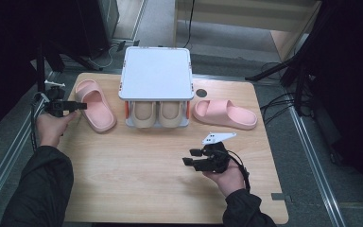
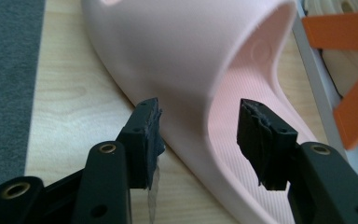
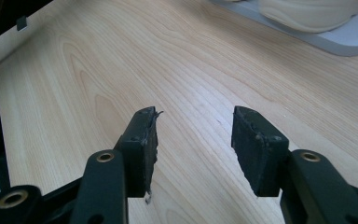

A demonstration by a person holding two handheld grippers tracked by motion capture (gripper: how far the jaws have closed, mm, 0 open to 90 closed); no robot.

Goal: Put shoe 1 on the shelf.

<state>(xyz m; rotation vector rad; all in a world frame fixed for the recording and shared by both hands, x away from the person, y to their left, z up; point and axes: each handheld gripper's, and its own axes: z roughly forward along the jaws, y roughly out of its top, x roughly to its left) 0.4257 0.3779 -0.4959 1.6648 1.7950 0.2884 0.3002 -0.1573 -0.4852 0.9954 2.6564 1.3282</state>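
Wooden surface [image 1: 137, 179] carries a white rack [image 1: 156, 73] with beige slippers [image 1: 156, 113] beneath; left pink slipper [image 1: 94, 104] lies just left of it. Left gripper [image 1: 78, 106] at the slipper's side, fingers [image 2: 144, 135] apart around its edge. Right gripper [image 1: 191, 157] over bare wood, fingers apart, empty.

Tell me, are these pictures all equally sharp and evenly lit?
High view: the wooden table is well lit while the surroundings fall into deep shadow; detail is soft. Left gripper view: the left gripper has crisp jaws, but the pink slipper looks pale and slightly washed out. Right gripper view: the wood grain near the right gripper is sharp; the rack edge blurs.
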